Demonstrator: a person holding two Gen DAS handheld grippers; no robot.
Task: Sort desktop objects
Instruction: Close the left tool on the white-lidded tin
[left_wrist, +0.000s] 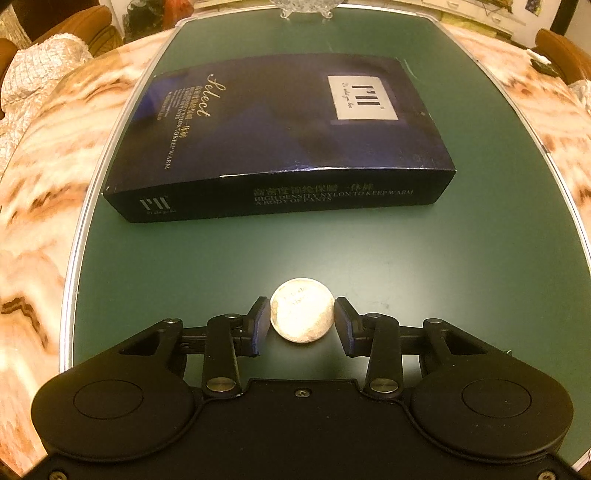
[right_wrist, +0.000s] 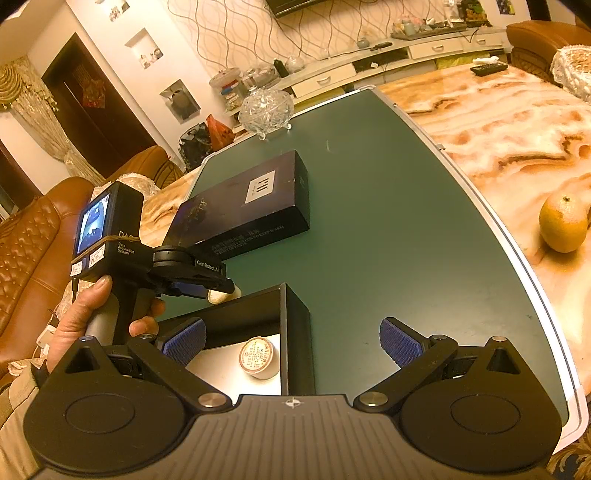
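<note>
Small round white jar (left_wrist: 302, 310) with pale lid sits on green mat (left_wrist: 480, 258), pinched between pads of left gripper (left_wrist: 302, 320), shut tight on both its sides. Hand (right_wrist: 85, 317) grips left tool's handle. Big dark blue flat box (left_wrist: 273, 136) lies on mat just past jar. Open black box (right_wrist: 291, 325) stands near, with second small white jar (right_wrist: 258, 356) inside. Right gripper (right_wrist: 293, 341) hangs above open box, jaws wide, holding nothing. Cut-glass bowl (right_wrist: 266, 109) at mat's far edge. Orange fruit (right_wrist: 563, 223) off to side on marble table (right_wrist: 498, 122).
</note>
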